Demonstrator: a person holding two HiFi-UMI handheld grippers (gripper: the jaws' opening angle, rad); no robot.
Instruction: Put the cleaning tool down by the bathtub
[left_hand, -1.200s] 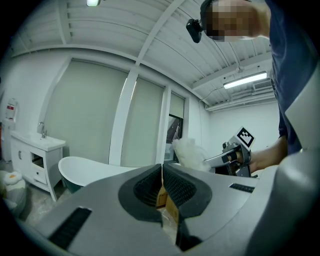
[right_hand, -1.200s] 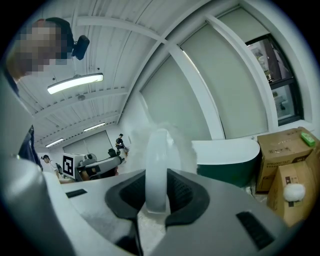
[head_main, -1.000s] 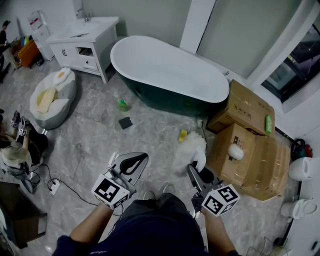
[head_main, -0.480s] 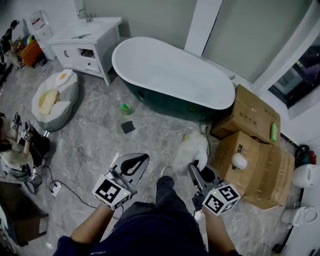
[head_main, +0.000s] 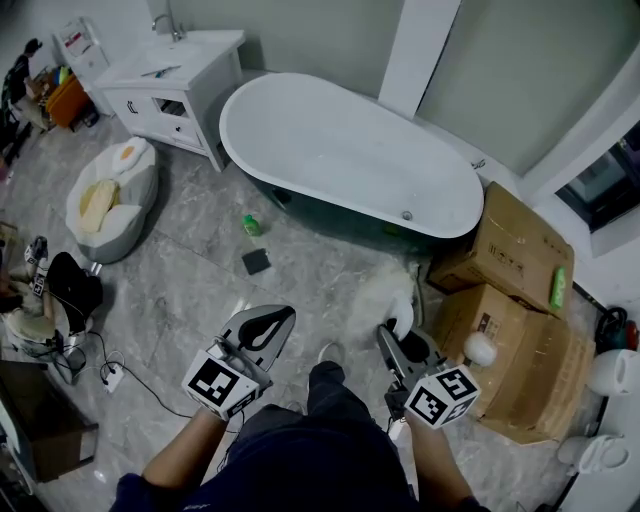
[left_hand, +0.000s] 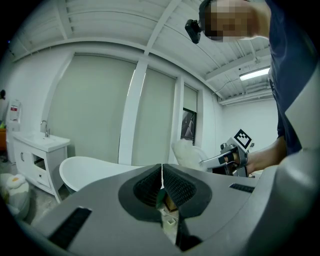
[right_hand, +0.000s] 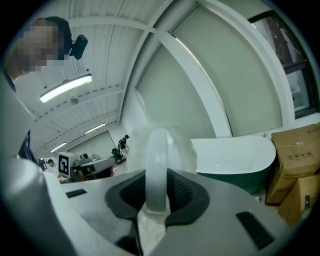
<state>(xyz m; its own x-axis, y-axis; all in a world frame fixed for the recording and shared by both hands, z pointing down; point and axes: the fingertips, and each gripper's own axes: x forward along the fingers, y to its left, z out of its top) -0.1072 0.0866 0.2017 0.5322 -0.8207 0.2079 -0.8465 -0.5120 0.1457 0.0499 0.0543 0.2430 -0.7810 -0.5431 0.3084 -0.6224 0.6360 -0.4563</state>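
The white bathtub (head_main: 350, 150) with a dark green outside stands across the far middle of the head view. My right gripper (head_main: 392, 336) is shut on the white handle (right_hand: 157, 150) of the cleaning tool. The tool's fluffy white head (head_main: 386, 292) hangs over the floor in front of the tub's right end. In the right gripper view the tub (right_hand: 235, 152) lies behind the fluffy head. My left gripper (head_main: 270, 322) is shut and holds nothing; its jaws meet in the left gripper view (left_hand: 161, 172), with the tub (left_hand: 95, 172) beyond.
A white vanity (head_main: 180, 70) stands left of the tub, with a cushion seat (head_main: 108, 195) below it. A green bottle (head_main: 250, 225) and a dark pad (head_main: 256, 262) lie on the marble floor. Cardboard boxes (head_main: 510, 270) crowd the right. A cable and socket (head_main: 108, 375) lie at left.
The person has stepped forward, so both grippers and the tool are closer to the tub. The yellow item on the floor is now hidden behind the fluffy head.
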